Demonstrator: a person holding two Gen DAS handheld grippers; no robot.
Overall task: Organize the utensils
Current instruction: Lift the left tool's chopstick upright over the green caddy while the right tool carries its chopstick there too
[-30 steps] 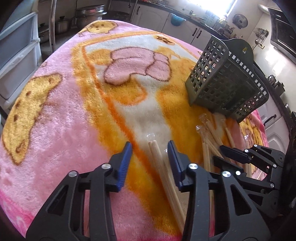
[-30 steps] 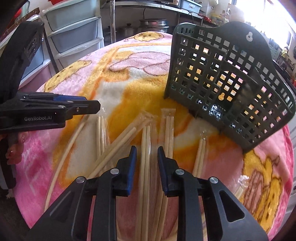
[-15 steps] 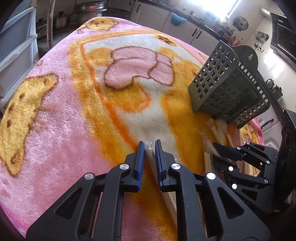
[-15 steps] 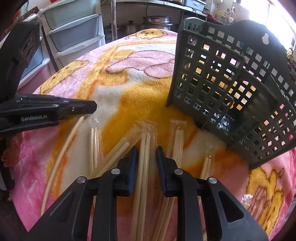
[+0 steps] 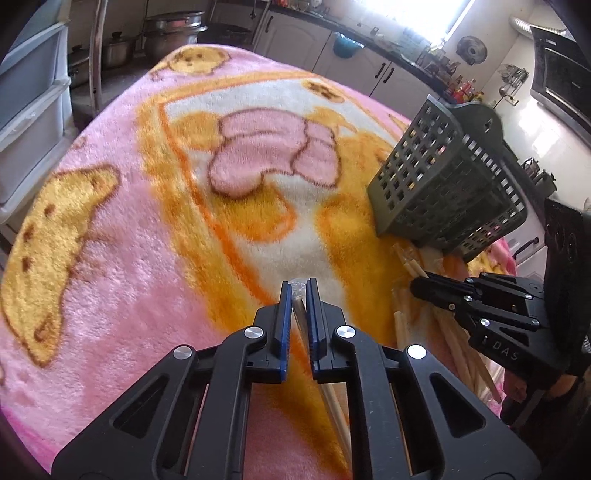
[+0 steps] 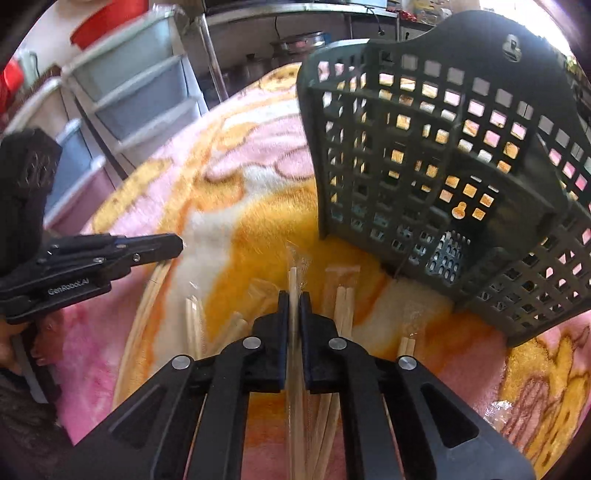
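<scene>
Wrapped wooden chopstick pairs lie on a pink and orange blanket (image 5: 147, 229). My left gripper (image 5: 298, 286) is shut on one pair of chopsticks (image 5: 334, 406), whose plastic tip pokes out past the pads. My right gripper (image 6: 294, 295) is closing its jaws on another wrapped pair (image 6: 293, 275), and the pads press on it. A dark green perforated utensil basket (image 6: 443, 166) lies tilted on its side just beyond the right gripper. The basket (image 5: 436, 184) shows at the right of the left wrist view, with the right gripper (image 5: 419, 286) below it. The left gripper (image 6: 177, 245) shows side-on.
More loose chopstick pairs (image 6: 345, 302) lie around the right gripper, and others (image 5: 454, 343) beneath it. Grey plastic drawers (image 6: 140, 88) stand past the table's left edge. Metal pots (image 5: 170, 29) and kitchen cabinets (image 5: 388, 74) are behind the table.
My left gripper has shut on a chopstick pair that lay between its open fingers. My right gripper has narrowed onto the wrapped pair and moved closer to the basket.
</scene>
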